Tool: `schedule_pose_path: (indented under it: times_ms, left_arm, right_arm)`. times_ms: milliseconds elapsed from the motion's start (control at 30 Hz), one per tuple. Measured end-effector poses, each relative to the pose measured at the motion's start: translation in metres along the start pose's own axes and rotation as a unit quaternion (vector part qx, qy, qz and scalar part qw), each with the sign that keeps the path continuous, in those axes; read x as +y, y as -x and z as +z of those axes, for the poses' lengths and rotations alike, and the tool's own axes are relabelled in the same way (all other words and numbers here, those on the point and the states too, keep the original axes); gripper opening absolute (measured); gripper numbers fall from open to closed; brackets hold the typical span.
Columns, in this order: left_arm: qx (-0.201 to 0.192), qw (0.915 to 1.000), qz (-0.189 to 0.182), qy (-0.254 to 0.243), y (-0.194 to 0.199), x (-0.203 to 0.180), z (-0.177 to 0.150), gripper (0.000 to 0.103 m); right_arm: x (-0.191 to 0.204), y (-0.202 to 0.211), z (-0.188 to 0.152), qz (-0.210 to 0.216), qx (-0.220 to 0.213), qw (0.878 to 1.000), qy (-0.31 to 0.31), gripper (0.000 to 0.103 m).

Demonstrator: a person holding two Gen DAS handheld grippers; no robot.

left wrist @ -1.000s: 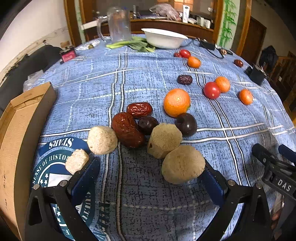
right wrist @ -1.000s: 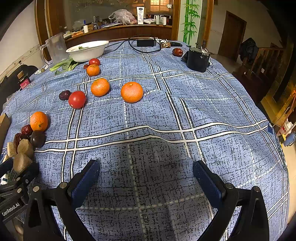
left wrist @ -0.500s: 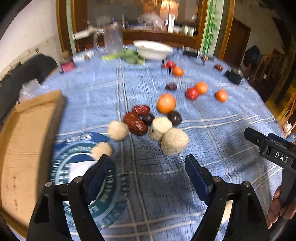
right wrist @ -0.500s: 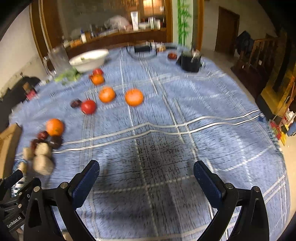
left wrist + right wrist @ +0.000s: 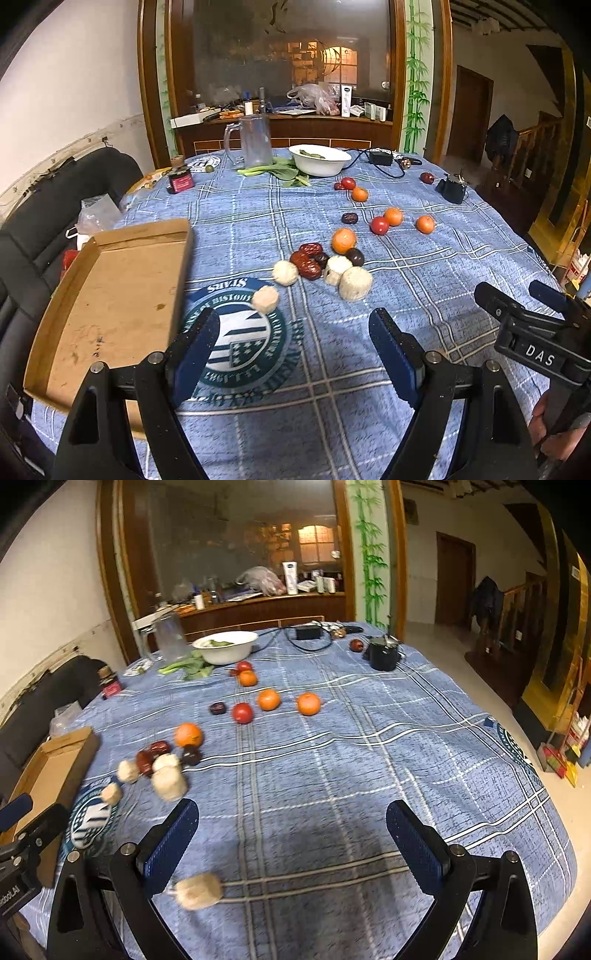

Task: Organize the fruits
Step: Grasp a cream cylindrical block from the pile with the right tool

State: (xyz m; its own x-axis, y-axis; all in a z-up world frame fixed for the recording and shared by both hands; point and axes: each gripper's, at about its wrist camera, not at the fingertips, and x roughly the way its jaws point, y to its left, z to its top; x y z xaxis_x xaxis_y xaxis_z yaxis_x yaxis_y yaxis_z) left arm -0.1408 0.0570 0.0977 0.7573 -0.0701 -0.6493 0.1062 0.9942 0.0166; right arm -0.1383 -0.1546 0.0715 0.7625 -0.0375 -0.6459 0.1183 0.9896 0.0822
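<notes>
Fruit lies scattered on a blue checked tablecloth point(image 5: 258, 221). A cluster holds several beige round pieces point(image 5: 355, 283), red dates point(image 5: 306, 263), a dark plum point(image 5: 355, 256) and an orange point(image 5: 343, 240). Farther back lie a tomato point(image 5: 379, 225) and small oranges point(image 5: 425, 224). My left gripper point(image 5: 293, 358) is open and empty, above the cloth's round logo, short of the cluster. My right gripper point(image 5: 291, 843) is open and empty over bare cloth; one beige piece point(image 5: 197, 890) lies by its left finger.
An open flat cardboard box point(image 5: 110, 295) lies at the left edge. A white bowl point(image 5: 319, 159), greens, a clear pitcher point(image 5: 255, 140), a small jar point(image 5: 180, 181) and a black device point(image 5: 452, 188) with cables stand at the far side. The right gripper's body shows in the left wrist view point(image 5: 532, 332).
Both grippers have pulled back and risen from the table, so the fruit looks smaller and farther. The cluster now lies clear ahead of the left fingers. Both stayed open.
</notes>
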Motion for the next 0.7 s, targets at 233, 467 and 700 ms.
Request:
schedule_pose_path:
  times_ms: [233, 467, 700]
  left_arm:
    - [-0.001, 0.9999, 0.006, 0.010, 0.002, 0.011, -0.002, 0.083]
    - [0.003, 0.9999, 0.004, 0.011, -0.002, 0.014, -0.002, 0.083]
    - [0.010, 0.9999, 0.002, 0.013, -0.007, 0.013, -0.005, 0.083]
  right_arm:
    - [0.018, 0.004, -0.007, 0.010, 0.001, 1.000, 0.030, 0.103]
    - [0.021, -0.004, -0.009, 0.014, 0.011, 0.999, 0.035, 0.103]
    - [0.023, -0.007, -0.013, 0.017, 0.013, 0.999, 0.037, 0.103]
